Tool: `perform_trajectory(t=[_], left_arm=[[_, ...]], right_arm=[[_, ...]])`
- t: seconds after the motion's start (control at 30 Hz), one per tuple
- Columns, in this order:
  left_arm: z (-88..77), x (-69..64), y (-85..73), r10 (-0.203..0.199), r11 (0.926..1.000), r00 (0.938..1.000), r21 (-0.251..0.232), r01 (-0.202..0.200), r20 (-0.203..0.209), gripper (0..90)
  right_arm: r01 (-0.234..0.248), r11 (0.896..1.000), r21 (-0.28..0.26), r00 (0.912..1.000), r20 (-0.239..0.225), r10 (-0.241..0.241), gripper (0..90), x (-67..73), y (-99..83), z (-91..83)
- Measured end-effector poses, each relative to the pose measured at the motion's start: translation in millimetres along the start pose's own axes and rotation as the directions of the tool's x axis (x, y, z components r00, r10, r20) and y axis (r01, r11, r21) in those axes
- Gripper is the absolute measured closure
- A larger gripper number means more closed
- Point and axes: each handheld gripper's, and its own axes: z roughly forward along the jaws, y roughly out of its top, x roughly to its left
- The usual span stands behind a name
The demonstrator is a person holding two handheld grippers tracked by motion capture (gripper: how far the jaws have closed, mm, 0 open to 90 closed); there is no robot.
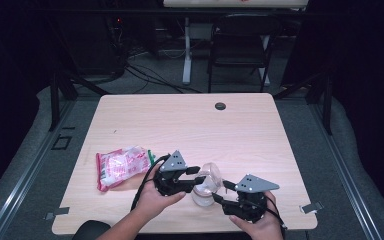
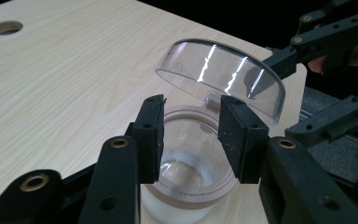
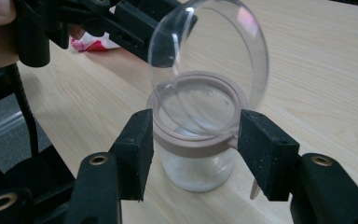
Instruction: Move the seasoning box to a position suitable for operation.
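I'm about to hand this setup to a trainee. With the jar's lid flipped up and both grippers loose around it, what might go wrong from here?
1. The clear lid stands open on its hinge; neither gripper holds it, so it may drop shut.
2. The jar stands near the table's front edge, ungripped. A bump from the left gripper or right gripper, both open around its rim, could tip it or push it off.

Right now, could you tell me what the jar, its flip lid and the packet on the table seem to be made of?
The jar looks like clear glass or hard plastic: you see through it. Its collar seems matte beige plastic. The flip lid is glossy transparent plastic with streaks of reflected light. The packet looks like shiny, crinkled plastic film, printed red and white.
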Motion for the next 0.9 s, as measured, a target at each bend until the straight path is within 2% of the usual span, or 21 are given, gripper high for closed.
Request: perform_trajectory(t=[0.2, 0.47, 0.57, 0.73, 0.83, 0.9], left_arm=[[2.2, 1.6, -4.4, -0.003, 1.0, 0.9999, 0.008, 0.003, -0.012, 57.6], [7.6, 6.7, -11.5, -0.014, 0.9993, 0.9993, 0.034, 0.015, -0.034, 56.1], [10.3, 9.9, -14.8, -0.021, 0.9986, 0.9984, 0.048, 0.024, -0.052, 55.7], [16.1, 14.9, -19.6, -0.036, 0.9961, 0.9977, 0.078, 0.04, -0.058, 56.0], [19.1, 13.2, -21.5, -0.02, 0.9959, 0.997, 0.086, 0.027, -0.074, 57.8], [20.8, 13.2, -22.9, -0.006, 0.994, 0.997, 0.108, 0.014, -0.077, 58.8]], right_arm=[[0.06, 0.998, 0.008, 0.9955, 0.073, -0.06, 44.0, 6.5, -0.2, 9.6], [0.087, 0.996, -0.021, 0.9924, 0.09, -0.085, 43.3, 8.2, 0.3, 14.0], [0.08, 0.996, -0.027, 0.9935, 0.084, -0.078, 44.1, 7.2, 0.1, 13.0], [0.069, 0.997, -0.033, 0.9941, 0.086, -0.066, 44.2, 5.3, 0.0, 10.2], [0.063, 0.997, -0.042, 0.994, 0.092, -0.059, 44.2, 4.9, -0.2, 8.7], [0.056, 0.998, -0.041, 0.9945, 0.09, -0.052, 44.2, 4.3, -0.2, 8.4]])
